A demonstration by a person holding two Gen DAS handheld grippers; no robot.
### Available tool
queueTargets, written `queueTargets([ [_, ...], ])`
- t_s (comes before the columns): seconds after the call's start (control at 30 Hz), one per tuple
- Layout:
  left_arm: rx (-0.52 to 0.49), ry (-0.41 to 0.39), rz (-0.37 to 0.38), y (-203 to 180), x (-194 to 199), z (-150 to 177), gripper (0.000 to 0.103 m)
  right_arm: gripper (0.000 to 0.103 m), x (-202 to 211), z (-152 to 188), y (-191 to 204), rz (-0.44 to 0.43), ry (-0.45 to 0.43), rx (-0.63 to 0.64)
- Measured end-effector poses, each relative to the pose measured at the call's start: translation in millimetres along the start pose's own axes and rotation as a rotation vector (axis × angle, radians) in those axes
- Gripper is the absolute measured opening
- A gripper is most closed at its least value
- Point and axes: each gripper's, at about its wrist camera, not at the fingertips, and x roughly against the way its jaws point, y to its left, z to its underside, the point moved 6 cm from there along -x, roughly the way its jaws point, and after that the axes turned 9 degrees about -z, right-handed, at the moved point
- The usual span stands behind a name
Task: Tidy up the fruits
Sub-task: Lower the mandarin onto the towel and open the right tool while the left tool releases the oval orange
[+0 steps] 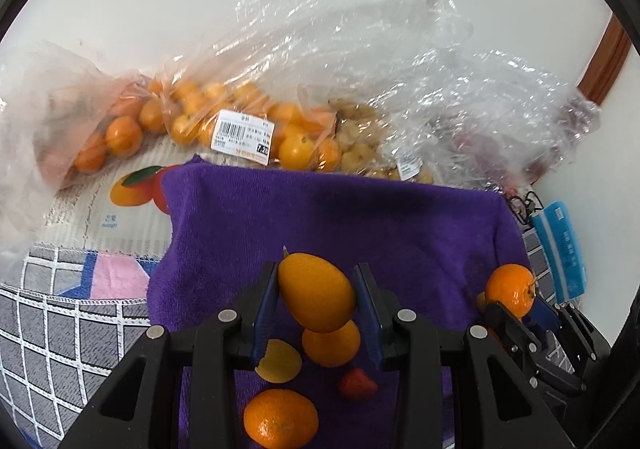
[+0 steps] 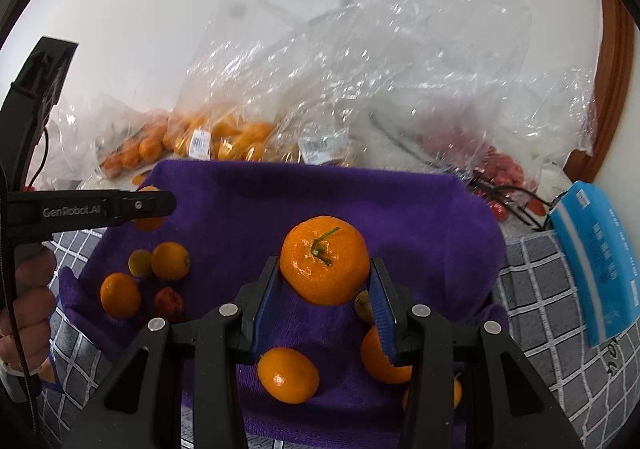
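With an oval orange fruit point(image 1: 316, 297) clamped in the left gripper point(image 1: 316, 299) and a mandarin point(image 2: 324, 260) clamped in the right gripper point(image 2: 325, 281), loose fruits point(image 2: 288, 375) lying on the purple towel point(image 2: 320, 193) directly beneath could be struck and rolled off if either is released from above.
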Motion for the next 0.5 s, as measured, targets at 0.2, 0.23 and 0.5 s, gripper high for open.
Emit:
queueTargets([
  [0.2,-0.006,0.027,-0.018,0,-12,3,0.036,0.043,-8,5,2,-0.005,0.028,0.012],
  [0.23,-0.006,0.032,-0.017,-1,-14,4,0.036,0.043,-9,6,2,-0.005,0.029,0.013],
  [0.5,-0.002,0.035,-0.027,0,-19,3,0.036,0.043,-14,9,2,-0.004,0.049,0.014],
])
